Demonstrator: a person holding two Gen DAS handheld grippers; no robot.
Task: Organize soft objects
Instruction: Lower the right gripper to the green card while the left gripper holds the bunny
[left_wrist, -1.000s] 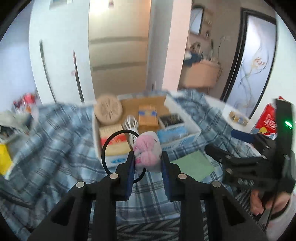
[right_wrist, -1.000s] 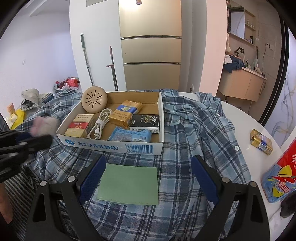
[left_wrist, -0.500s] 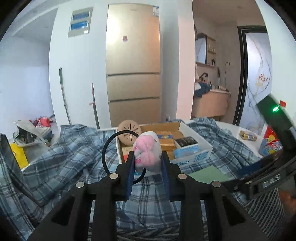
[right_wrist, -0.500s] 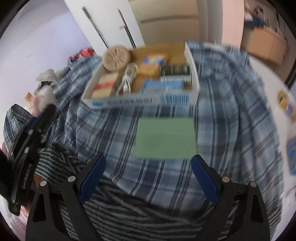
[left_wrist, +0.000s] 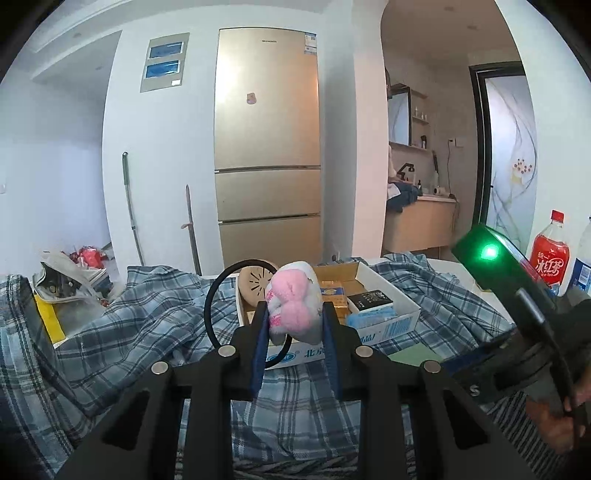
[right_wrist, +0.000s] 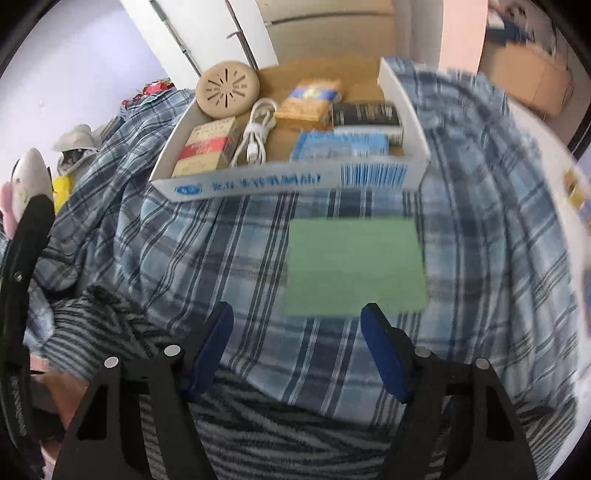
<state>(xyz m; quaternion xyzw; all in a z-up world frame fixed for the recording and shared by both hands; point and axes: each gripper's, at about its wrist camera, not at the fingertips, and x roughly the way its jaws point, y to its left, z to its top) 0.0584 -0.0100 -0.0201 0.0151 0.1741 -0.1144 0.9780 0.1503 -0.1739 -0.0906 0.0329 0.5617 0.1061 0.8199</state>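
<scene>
My left gripper (left_wrist: 294, 314) is shut on a small pink and white plush toy (left_wrist: 293, 302) with a black loop (left_wrist: 212, 306) hanging at its left, held above the table. The toy also shows at the left edge of the right wrist view (right_wrist: 27, 181). My right gripper (right_wrist: 297, 332) is open and empty, just above the blue plaid shirt (right_wrist: 480, 206), near the front edge of a flat green cloth (right_wrist: 354, 266). A grey striped garment (right_wrist: 258, 424) lies under its fingers. The right gripper's body shows in the left wrist view (left_wrist: 517, 295).
A shallow cardboard box (right_wrist: 402, 99) behind the green cloth holds small packets, a white cable (right_wrist: 258, 129) and a round beige disc (right_wrist: 227, 88). A red drink bottle (left_wrist: 550, 254) stands at the right. A gold fridge (left_wrist: 266, 147) stands behind.
My left gripper has tilted upward with the toy still gripped. My right gripper has dipped down and forward toward the green cloth, and its fingers have closed part of the way.
</scene>
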